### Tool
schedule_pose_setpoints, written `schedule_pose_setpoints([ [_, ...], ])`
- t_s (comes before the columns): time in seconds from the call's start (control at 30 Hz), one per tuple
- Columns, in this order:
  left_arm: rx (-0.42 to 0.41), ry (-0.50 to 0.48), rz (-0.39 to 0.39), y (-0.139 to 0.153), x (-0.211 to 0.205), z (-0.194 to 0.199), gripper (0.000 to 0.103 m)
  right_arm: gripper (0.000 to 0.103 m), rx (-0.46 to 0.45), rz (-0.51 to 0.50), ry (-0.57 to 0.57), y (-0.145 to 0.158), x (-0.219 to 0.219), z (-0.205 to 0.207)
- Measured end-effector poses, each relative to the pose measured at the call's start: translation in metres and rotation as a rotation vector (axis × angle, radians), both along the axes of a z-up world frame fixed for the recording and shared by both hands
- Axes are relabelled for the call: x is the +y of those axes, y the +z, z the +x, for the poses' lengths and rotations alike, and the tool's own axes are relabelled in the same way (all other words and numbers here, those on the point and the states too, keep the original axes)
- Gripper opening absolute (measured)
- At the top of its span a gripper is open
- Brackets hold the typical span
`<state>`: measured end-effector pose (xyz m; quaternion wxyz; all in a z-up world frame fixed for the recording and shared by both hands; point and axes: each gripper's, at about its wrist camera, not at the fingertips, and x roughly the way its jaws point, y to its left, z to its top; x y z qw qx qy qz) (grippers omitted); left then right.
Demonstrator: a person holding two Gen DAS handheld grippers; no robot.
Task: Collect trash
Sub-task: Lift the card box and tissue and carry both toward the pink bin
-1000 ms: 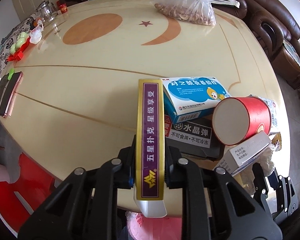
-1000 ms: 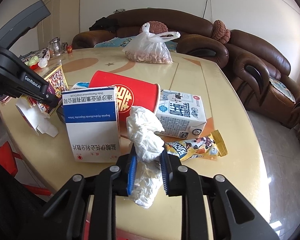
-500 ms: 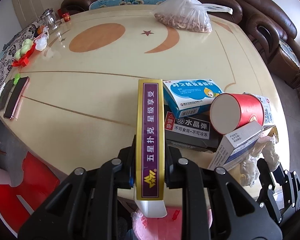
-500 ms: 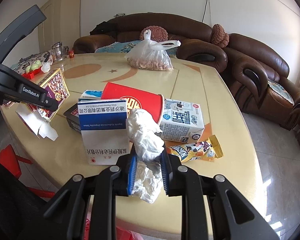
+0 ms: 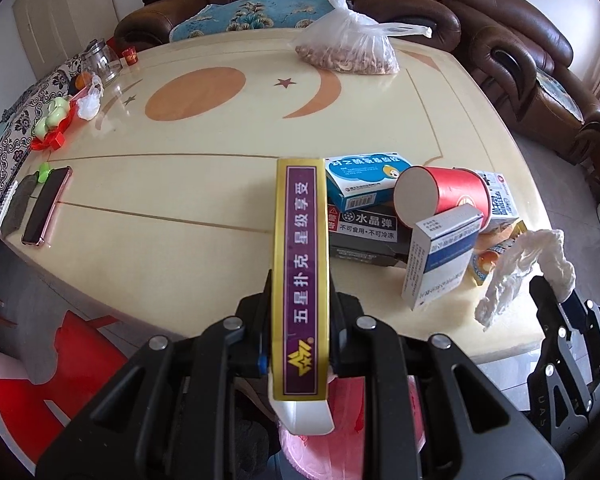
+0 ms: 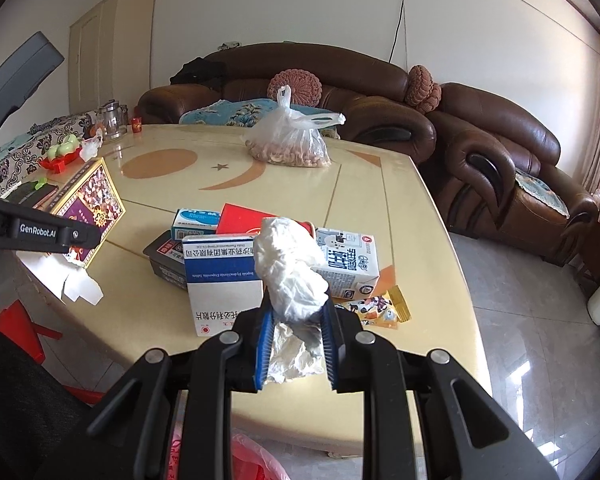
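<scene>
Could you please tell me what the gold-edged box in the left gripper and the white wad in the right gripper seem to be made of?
The gold-edged box looks like glossy printed cardboard: sharp folded edges, a shiny gold border, a white tuck flap. The white wad looks like crumpled tissue or thin plastic film; its soft, faintly translucent creases leave that open.

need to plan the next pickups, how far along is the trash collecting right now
Nothing visibly binned yet. In hand: the left hand-held gripper is shut on a gold and purple card box, and the right hand-held gripper is shut on a crumpled white wrapper; both are lifted off the table. Left on it: red paper cup, blue medicine box, white and blue box, milk carton, snack wrapper.
</scene>
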<state>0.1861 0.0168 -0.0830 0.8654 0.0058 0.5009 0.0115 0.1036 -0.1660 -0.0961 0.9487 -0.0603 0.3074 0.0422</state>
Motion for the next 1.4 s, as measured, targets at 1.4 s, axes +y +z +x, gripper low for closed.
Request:
schedule_pose_setpoints([
  [1.4,0.07,-0.247,-0.076,-0.039,0.012,-0.145,0.021,0.022,0.068,0.029,-0.017,0.024,0.014,-0.137],
])
